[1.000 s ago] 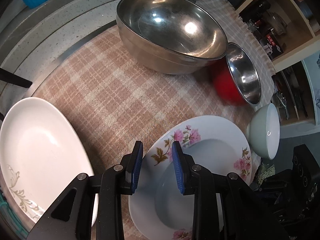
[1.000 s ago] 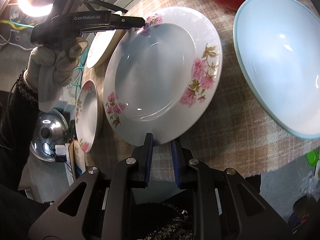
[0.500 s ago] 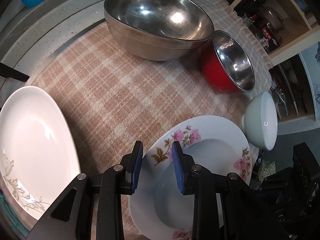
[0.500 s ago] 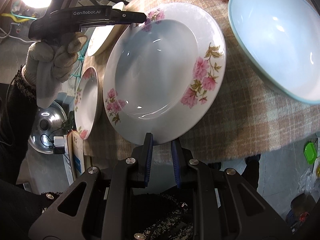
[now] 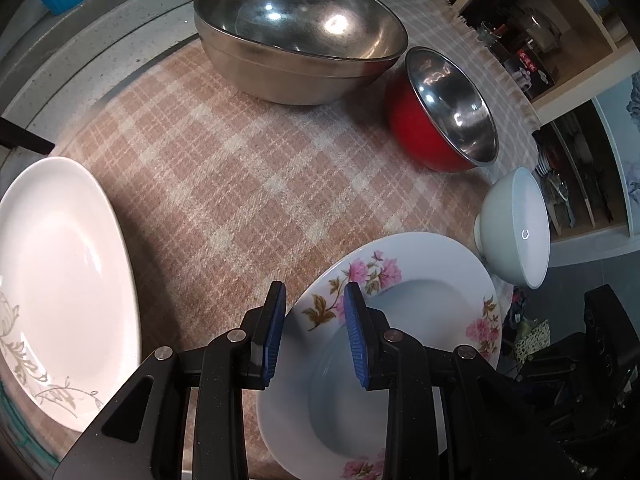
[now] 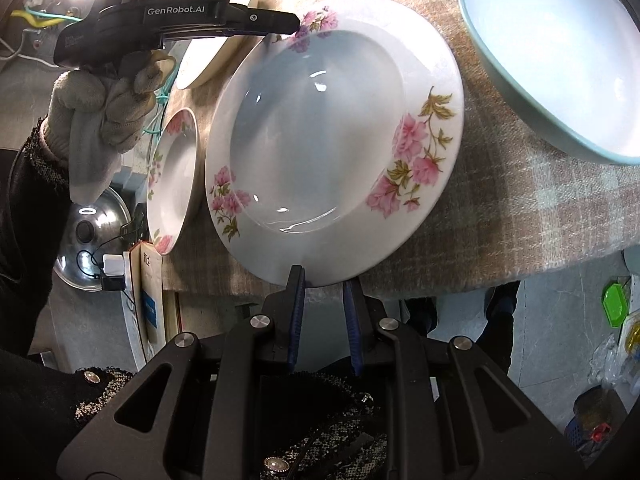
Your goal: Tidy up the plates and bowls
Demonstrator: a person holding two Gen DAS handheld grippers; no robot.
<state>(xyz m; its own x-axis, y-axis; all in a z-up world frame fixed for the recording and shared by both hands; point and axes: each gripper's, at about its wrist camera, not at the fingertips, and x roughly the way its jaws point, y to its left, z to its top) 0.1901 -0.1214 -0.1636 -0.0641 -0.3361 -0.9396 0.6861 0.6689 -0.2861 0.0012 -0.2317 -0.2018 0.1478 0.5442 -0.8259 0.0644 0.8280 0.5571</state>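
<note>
A large white plate with pink flowers is held over the checked cloth. My left gripper straddles its near rim with a visible gap between the blue pads. My right gripper is shut on the opposite rim. A second, smaller flowered plate lies to the left in the right wrist view. A plain white plate with a grey leaf print lies at the left. A pale green bowl stands at the right.
A large steel bowl and a red bowl with a steel inside stand at the back of the cloth. Open shelves are at the right. The table edge runs just in front of my right gripper.
Both grippers and the flowered plate have drawn back from the steel bowls, which now sit farther up in the left wrist view. The red bowl has come fully into view.
</note>
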